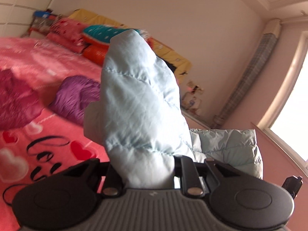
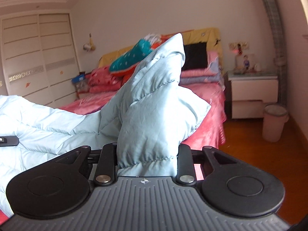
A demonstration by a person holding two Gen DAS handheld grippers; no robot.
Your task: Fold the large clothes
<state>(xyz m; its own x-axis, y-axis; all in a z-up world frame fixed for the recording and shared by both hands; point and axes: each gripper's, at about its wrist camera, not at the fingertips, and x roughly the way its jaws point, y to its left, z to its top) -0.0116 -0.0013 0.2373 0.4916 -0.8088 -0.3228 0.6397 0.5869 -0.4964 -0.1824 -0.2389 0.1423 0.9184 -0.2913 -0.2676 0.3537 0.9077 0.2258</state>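
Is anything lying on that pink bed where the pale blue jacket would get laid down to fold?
Yes. A purple garment and a magenta one lie on the pink bedspread, beyond the pale blue jacket both grippers hold.

Pink heart-print bedspread [image 1: 48, 134], purple garment [image 1: 77, 98], white nightstand [image 2: 254, 94], pink bin [image 2: 274, 123], wardrobe [image 2: 38, 57]

Left wrist view: tilted, close above pink heart-printed bedspread [image 1: 48, 134], facing yellow-draped headboard [image 1: 100, 17]. Right wrist view: level, looking up the bed toward white bedside cabinet [image 2: 254, 88]. Shared: headboard, pale blue quilted jacket [image 2: 150, 115].
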